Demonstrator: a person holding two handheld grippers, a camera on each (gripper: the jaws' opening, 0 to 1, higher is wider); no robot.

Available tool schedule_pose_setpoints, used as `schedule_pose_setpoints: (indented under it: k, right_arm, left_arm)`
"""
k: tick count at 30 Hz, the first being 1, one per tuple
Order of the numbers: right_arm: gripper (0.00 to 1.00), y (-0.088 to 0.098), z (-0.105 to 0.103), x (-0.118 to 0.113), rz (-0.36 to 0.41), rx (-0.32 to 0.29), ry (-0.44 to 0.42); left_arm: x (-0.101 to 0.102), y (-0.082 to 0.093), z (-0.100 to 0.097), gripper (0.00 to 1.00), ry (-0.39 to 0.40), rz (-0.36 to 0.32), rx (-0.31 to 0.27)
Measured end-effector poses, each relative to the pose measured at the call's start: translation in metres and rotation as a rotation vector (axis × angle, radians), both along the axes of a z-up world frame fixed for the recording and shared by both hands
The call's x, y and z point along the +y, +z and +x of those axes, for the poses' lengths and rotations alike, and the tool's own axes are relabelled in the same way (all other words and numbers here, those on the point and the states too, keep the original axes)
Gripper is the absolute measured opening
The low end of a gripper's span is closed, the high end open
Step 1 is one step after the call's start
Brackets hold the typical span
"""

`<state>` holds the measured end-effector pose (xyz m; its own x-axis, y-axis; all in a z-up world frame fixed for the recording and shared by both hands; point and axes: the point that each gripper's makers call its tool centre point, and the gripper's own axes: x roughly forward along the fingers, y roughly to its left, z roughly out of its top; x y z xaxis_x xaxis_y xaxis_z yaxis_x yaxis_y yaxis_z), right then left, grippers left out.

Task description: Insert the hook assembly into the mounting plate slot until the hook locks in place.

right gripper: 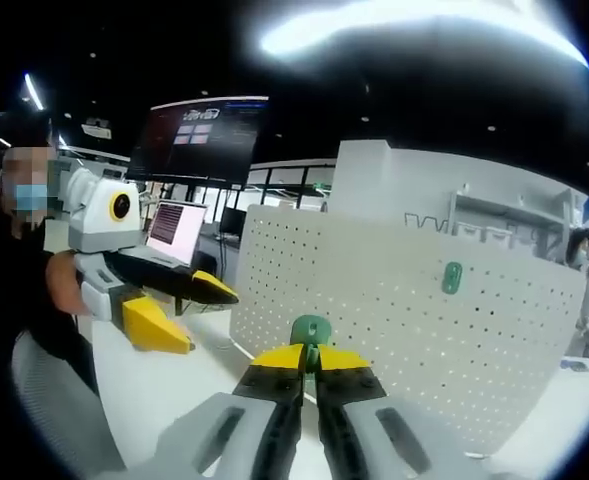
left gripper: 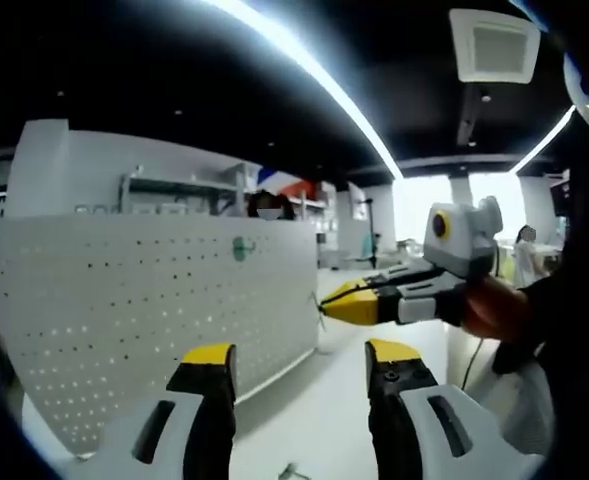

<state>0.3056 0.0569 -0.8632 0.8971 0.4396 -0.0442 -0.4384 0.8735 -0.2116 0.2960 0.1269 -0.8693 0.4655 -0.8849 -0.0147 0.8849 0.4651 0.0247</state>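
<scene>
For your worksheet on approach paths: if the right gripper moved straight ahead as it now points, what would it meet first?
Most likely the white pegboard: the right gripper, shut on the green hook, faces its holes, though depth is unclear.

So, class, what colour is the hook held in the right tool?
Green. The hook shows best in the right gripper view, pinched in the right tool.

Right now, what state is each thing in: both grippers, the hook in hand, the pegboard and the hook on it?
Left gripper: jaws open, empty.
Right gripper: jaws shut on green hook.
Pegboard: upright on the table.
Mounted green hook: already on the pegboard.
</scene>
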Motion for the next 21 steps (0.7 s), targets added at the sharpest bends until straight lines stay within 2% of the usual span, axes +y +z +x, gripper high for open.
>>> schedule_pose_setpoints:
  k: [4, 10, 21]
  right_arm:
    - [0.01, 0.001, 0.002, -0.005, -0.001, -0.005, -0.012]
    - [0.01, 0.009, 0.008, -0.017, 0.003, -0.024, -0.044]
    - [0.01, 0.034, 0.033, -0.061, 0.016, -0.084, -0.15]
  left_arm:
    - [0.005, 0.0, 0.001, 0.61, 0.021, 0.005, -0.005]
    - [0.015, -0.002, 0.003, 0.62, 0.046, 0.002, -0.002]
    - [0.027, -0.008, 0.006, 0.62, 0.079, -0.003, 0.011]
